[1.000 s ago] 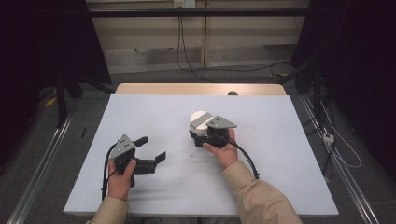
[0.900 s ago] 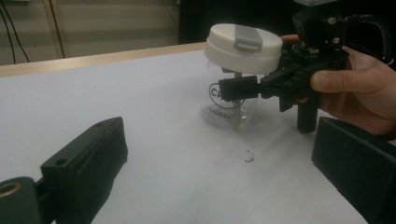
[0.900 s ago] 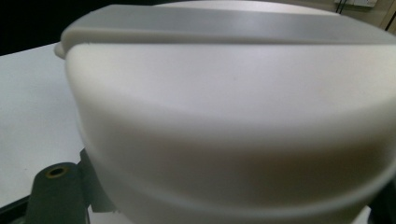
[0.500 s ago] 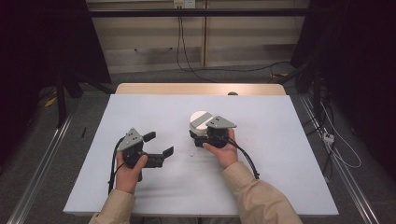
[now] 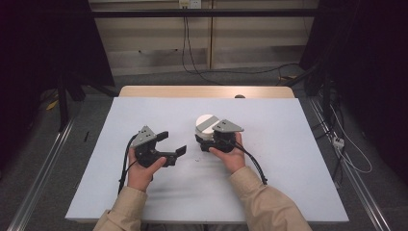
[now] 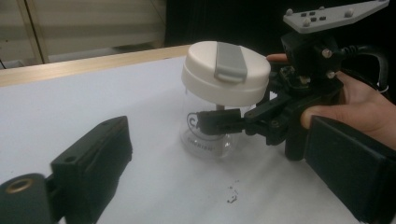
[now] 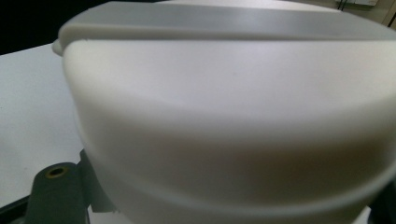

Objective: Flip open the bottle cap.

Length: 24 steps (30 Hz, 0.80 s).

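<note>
While your forearms come in over the near edge of the table (image 5: 288, 192), your left gripper (image 5: 172, 143) sits nearest you, to the left of the jar (image 6: 205, 135) and apart from it; its jaws stand wide with bare tabletop between them, though they have just been closing a little, and they point toward the jar. A few dark specks (image 6: 231, 196) lie on the white surface just in front of the jar, on your side. Your right gripper (image 6: 219, 122) is clamped on the jar's clear glass body just under the lid (image 6: 226, 72), one black finger lying flat across the glass where a printed mark shows; your right hand (image 5: 230, 156) is behind it, on the jar's right. The jar itself stands upright on the table, near the middle, and its white lid with a grey strap across the top overhangs the glass. Beyond the jar the white cover ends at a wooden strip (image 5: 207, 91), and farther off cables (image 5: 192, 53) hang before a pale wall panel.
</note>
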Motion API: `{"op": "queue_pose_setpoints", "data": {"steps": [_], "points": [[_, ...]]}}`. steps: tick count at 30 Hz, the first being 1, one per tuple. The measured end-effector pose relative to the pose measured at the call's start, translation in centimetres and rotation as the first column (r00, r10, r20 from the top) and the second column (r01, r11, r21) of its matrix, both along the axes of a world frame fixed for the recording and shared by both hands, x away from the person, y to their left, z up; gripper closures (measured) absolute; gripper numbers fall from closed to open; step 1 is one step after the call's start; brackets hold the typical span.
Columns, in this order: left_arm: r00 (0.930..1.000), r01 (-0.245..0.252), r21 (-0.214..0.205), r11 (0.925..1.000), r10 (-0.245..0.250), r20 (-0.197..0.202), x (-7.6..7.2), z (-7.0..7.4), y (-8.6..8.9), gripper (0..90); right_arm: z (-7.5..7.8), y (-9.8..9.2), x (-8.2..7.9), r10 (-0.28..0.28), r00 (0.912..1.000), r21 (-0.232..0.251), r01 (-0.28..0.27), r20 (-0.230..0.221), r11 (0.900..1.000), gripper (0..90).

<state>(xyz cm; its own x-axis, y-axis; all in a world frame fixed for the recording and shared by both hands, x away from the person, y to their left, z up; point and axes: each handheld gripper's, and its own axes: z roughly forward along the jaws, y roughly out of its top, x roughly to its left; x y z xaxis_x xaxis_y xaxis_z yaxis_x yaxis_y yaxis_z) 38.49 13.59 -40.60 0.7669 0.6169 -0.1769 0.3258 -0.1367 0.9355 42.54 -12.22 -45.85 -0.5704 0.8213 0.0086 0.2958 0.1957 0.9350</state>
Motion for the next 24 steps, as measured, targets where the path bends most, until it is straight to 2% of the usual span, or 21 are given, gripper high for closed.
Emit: {"op": "queue_pose_setpoints", "data": {"steps": [8,15,19,21,24], "points": [[1.0000,0.000,0.010,0.9999,0.000,-0.009,0.6,0.7,-0.9,17.4,0.0,0.0,0.0,0.000,1.0000,0.001,0.000,-0.003,1.0000,18.7],[0.9994,0.019,0.013,0.9997,-0.019,-0.028,1.2,1.1,-1.6,33.2,-0.1,0.0,0.0,0.000,1.0000,0.001,0.000,-0.007,1.0000,18.7],[0.9987,0.026,0.020,0.9995,-0.026,-0.044,1.5,1.3,-2.0,37.3,-0.1,0.0,0.0,0.002,1.0000,0.001,-0.002,-0.007,1.0000,18.6],[0.9983,0.032,0.019,0.9993,-0.031,-0.050,1.6,1.3,-2.2,43.8,-0.1,0.0,0.0,0.001,1.0000,0.001,-0.001,-0.007,1.0000,18.7],[0.9987,0.033,0.046,0.9984,-0.031,-0.041,1.8,1.4,-2.6,52.0,-0.1,0.0,0.0,0.002,1.0000,0.001,-0.002,-0.007,1.0000,18.6]]}}
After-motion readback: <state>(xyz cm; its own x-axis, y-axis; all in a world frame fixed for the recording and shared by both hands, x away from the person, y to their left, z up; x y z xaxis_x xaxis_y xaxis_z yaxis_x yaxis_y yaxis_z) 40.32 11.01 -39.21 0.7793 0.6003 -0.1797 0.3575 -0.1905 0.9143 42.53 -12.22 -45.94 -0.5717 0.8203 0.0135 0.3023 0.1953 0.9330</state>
